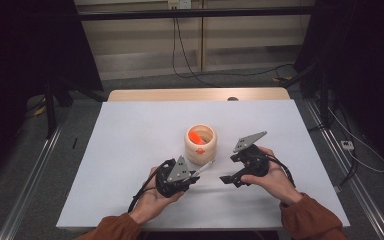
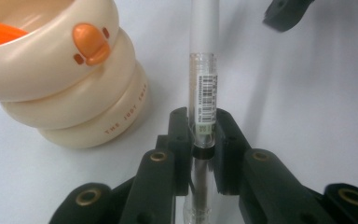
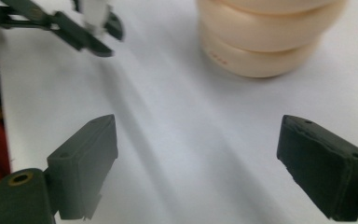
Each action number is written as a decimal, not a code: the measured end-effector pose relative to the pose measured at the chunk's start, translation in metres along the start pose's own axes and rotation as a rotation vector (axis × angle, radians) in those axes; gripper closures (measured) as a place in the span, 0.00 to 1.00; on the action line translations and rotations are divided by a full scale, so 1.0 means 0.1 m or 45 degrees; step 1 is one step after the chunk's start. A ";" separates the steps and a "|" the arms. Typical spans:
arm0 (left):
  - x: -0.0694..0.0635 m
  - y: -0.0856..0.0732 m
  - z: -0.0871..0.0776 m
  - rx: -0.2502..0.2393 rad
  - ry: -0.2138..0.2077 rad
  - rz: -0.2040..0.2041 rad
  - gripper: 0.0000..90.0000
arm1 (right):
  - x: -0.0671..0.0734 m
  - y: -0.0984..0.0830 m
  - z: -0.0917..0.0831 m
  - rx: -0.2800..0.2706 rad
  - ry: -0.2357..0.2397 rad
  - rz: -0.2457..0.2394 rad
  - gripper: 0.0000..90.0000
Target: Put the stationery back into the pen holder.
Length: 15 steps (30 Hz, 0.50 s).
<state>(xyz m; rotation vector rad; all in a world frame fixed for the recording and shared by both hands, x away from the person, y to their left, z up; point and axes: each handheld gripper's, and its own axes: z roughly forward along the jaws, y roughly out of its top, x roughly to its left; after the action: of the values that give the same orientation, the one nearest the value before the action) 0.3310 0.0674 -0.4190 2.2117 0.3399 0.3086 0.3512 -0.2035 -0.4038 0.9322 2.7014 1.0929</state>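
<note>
L gripper (image 2: 200,128), lower centre of the left gripper view: jaws clenched on a white pen (image 2: 204,70), gripping it near the clear barcoded end, w/ the long white barrel running straight up to the top edge of the frame. In the high view the same gripper (image 1: 196,176) sits below centre and the pen (image 1: 206,166) pokes up-right toward the cup's base.

R gripper (image 3: 198,163): jaws spread wide, nothing between them, just bare white table (image 3: 191,116). In the high view it is right of centre (image 1: 226,179), tips aimed left at the L one, near but apart.

Pen holder (image 1: 200,144), cream, ringed, duck face on its side (image 2: 89,43): centre of the high view, upper left in the left gripper view. An orange item (image 1: 196,135) already stands inside.

Probable step: drop the pen into the holder.

Risks, as I judge them:
- Grip is on a smooth round barrel, close to one end, so the long free length has leverage. Any knock on the rim could swivel or slide the pen in the jaws.
- Pen tip looks low, at the cup's base rather than above the mouth. Pushing fwd w/o lifting 1st would shove or tip the holder.
- Orange item takes up part of the opening, so entry could jam on it.
- R gripper is close; a handover w/ poor alignment could drop the pen onto the table.
</note>
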 end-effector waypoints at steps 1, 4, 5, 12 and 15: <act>0.01 0.00 -0.01 -0.007 -0.014 -0.023 0.89 | 0.00 -0.03 -0.01 -0.009 -0.017 0.015 0.13; 0.04 0.00 -0.04 -0.018 -0.037 -0.079 0.89 | -0.02 -0.10 -0.05 -0.023 -0.017 0.037 0.13; 0.05 0.00 -0.05 -0.015 -0.038 -0.083 0.89 | -0.03 -0.12 -0.06 -0.026 -0.014 0.047 0.13; 0.08 0.00 -0.10 -0.031 -0.079 -0.139 0.89 | -0.07 -0.24 -0.10 -0.049 -0.070 0.089 0.12; 0.09 -0.01 -0.13 -0.056 -0.087 -0.159 0.89 | -0.09 -0.29 -0.11 -0.070 -0.100 0.117 0.10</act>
<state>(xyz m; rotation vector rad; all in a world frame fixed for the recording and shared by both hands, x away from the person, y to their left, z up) 0.3348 0.0806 -0.4104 2.1413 0.4277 0.1703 0.3404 -0.2318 -0.4157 1.0764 2.5762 1.1154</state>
